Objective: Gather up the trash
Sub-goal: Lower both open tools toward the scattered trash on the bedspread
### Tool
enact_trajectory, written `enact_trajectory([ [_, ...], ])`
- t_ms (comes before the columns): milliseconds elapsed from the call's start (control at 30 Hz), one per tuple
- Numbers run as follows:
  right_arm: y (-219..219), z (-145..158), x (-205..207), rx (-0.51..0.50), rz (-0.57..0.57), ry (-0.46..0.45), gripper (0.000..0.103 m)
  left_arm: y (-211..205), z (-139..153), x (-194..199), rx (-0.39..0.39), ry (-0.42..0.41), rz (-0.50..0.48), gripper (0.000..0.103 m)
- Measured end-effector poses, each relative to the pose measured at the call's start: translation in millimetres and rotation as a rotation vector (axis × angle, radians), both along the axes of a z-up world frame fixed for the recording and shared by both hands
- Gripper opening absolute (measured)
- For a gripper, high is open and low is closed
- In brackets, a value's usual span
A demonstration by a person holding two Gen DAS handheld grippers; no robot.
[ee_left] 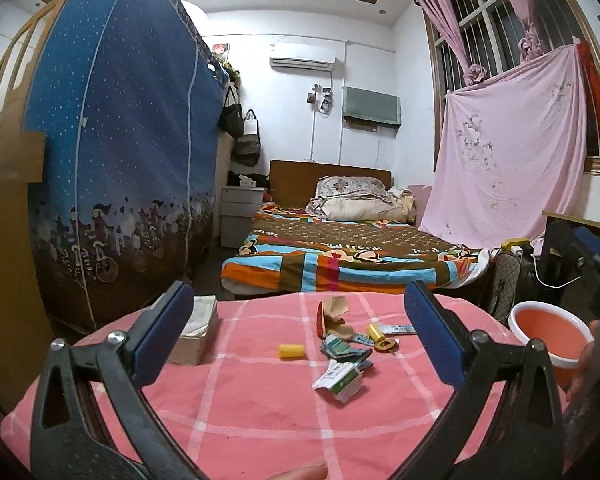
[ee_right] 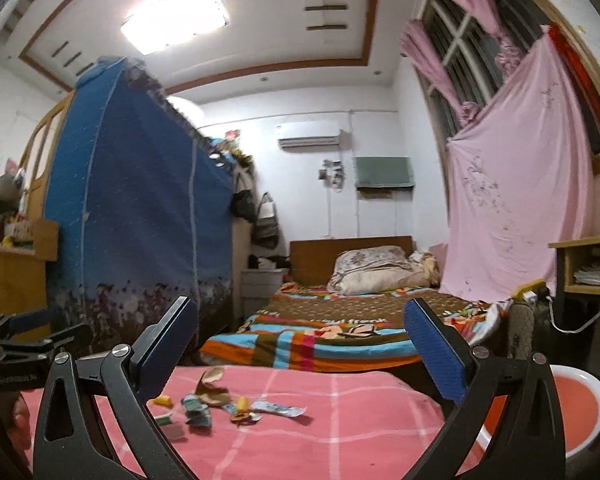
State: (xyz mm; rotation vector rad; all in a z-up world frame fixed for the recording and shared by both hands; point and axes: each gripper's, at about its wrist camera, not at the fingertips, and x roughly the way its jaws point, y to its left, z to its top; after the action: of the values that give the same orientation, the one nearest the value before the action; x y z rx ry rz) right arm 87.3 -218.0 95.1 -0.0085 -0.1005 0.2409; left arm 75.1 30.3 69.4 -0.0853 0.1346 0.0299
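Note:
Trash lies on a table under a pink checked cloth [ee_left: 260, 412]: a yellow cap [ee_left: 291, 351], a yellow tube [ee_left: 375, 333], a torn brown wrapper [ee_left: 332, 314], green-white packets [ee_left: 340, 378] and a flat blue-white sachet [ee_left: 398, 329]. My left gripper [ee_left: 300, 344] is open and empty, above the near side of the table, with the trash between and beyond its blue pads. My right gripper [ee_right: 300, 364] is open and empty, to the right and higher. It sees the same pile [ee_right: 220, 404] low and left, and the sachet [ee_right: 278, 408].
An orange basin with a white rim [ee_left: 548, 340] stands at the table's right edge, also in the right wrist view [ee_right: 580, 408]. A box with papers [ee_left: 194, 332] sits at the table's left. A bed [ee_left: 340, 256] lies behind, a blue wardrobe [ee_left: 120, 160] to the left.

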Motion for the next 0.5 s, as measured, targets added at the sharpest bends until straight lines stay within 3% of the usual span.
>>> enact_trajectory([
  [267, 15.8, -8.8, 27.6, -0.081, 0.021, 0.118, 0.103, 4.2, -13.9, 12.2, 0.005, 0.050, -0.033, 0.088],
  [500, 27.1, -25.3, 61.2, -0.123, 0.067, 0.319, 0.103, -0.9, -26.4, 26.1, 0.001, 0.143, -0.102, 0.087],
])
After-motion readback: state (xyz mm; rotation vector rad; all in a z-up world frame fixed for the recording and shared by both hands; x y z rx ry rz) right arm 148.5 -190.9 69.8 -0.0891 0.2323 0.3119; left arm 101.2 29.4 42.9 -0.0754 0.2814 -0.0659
